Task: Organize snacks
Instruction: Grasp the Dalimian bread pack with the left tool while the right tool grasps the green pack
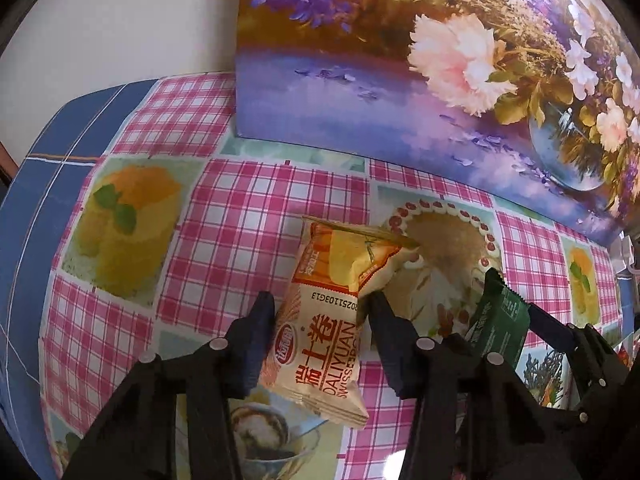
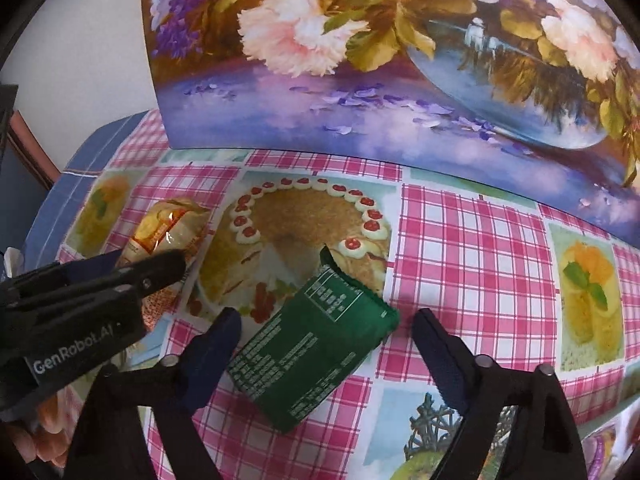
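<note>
Pickup step, both hands at once: each gripper is set down over one snack on the checked desk (image 2: 460, 240), in front of a flower-printed box (image 2: 360, 80) that stands at the back.

Left gripper (image 1: 318, 312): fingers straddle the cream and orange Swiss-roll packet (image 1: 324, 336), which lies flat on the desk. Right-side finger (image 1: 384, 328) touches the packet's edge; left-side finger (image 1: 256, 340) sits just beside it. Fingers look clamped on the packet, though the fisheye makes the left contact hard to confirm.

Right gripper (image 2: 326, 340): fingers stand apart on either side of the green packet (image 2: 312, 352), which lies tilted across the desk. Left finger (image 2: 216, 344) is near the packet's edge, right finger (image 2: 436, 344) shows a clear gap. No squeeze yet.

Judgement on next move: right fingers need to close fully on the green packet before any lift; both packets are soft, so a firm but gentle pinch near the middle. Destination probably the printed box, but its opening is not in view.
</note>
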A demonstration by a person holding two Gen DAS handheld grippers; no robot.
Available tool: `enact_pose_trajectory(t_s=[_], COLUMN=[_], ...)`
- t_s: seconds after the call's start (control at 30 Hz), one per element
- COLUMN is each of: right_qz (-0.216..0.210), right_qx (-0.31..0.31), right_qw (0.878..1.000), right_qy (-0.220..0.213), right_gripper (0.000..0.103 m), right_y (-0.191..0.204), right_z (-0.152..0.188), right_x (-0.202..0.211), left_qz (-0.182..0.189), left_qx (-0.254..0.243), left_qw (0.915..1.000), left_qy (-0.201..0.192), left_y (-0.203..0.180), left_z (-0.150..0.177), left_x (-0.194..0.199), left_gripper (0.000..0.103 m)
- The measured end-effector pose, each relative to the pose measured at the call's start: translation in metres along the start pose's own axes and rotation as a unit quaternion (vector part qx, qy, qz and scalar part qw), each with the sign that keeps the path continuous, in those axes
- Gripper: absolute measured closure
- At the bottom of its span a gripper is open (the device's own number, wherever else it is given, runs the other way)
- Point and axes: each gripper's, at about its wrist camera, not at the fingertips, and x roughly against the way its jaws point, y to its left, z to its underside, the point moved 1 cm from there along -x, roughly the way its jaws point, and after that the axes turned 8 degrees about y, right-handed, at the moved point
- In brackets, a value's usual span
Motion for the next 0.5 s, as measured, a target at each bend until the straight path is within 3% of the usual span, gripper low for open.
enact_pose_trajectory(t_s=[0.03, 0.17, 0.23, 0.5], right_qz=[-0.001, 0.002, 0.005, 0.014], right_qx=[0.000, -0.002, 0.002, 0.004], right_qw=[1.000, 1.000, 1.000, 1.000], right_qy=[-0.002, -0.002, -0.002, 0.007], right_gripper=[0.028, 0.034, 0.046, 0.056], right_y=[-0.001, -0.004, -0.005, -0.012], right_z=[0.000, 0.003, 0.006, 0.026], right_x=[0.002, 0.007, 0.010, 0.023], left_qz=[-0.001, -0.001, -0.003, -0.016], left_qx=[0.003, 0.022, 0.030, 0.078], left_qw=[1.0000, 0.9998, 0.9995, 0.9966], left_qy=[0.000, 0.003, 0.003, 0.018], left_y=[0.001, 0.006, 0.006, 0.008], left_z=[0.001, 0.002, 0.005, 0.035], left_x=[0.001, 0.004, 0.007, 0.019], left_gripper=[0.062, 0.064, 0.064, 0.065])
